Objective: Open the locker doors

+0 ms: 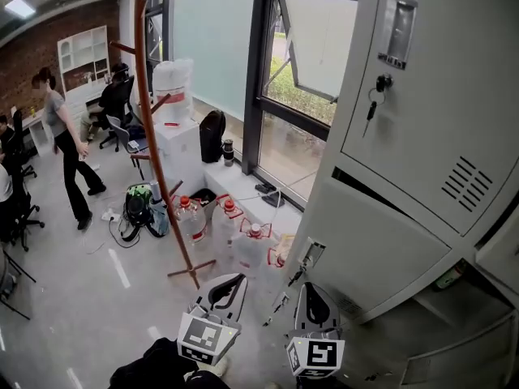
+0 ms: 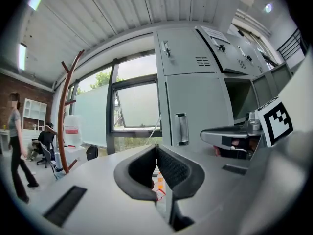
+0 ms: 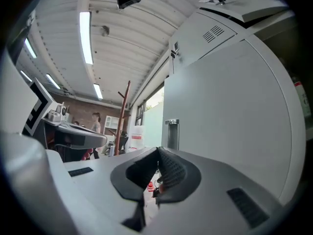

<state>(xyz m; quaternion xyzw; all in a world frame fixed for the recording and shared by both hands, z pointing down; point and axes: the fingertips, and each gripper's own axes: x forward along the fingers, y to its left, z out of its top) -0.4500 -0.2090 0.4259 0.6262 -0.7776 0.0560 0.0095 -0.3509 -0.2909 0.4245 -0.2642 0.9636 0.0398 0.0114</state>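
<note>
**Here, both grippers shut, just short of the lower door's handle**

Here we take the handle [image 1: 312, 254] of the lower door [image 1: 381, 241] as our landmark; it sits at that door's left edge, with a bunch of keys [image 1: 283, 297] dangling just below it. The right gripper [image 1: 313, 298] lies just below the handle, near the keys. The left gripper [image 1: 229, 286] lies to the handle's left, apart from the door. Each gripper's own view shows its ribbed pads pressed together with nothing between them, so we hold nothing.

Up and to the right of the handle is the upper door [image 1: 430, 120], which looks closed and has its own key [image 1: 375, 96] in the lock. To the lower right of the handle an open compartment [image 1: 454, 298] shows. We cannot tell for certain whether the lower door is already ajar.

We judge the step in hand to be the reach for this handle. To do it well:

- We should part the right gripper's pads before they arrive, since shut pads can only push the panel.
- We should come in above the hanging keys, so they neither snag nor swing into the pads.
- Once closed on the handle, we should pull along the door's arc rather than straight back.
- We should keep the left gripper to the handle's left, clear of the swing and of the water bottles [image 1: 192, 217] beyond.
</note>
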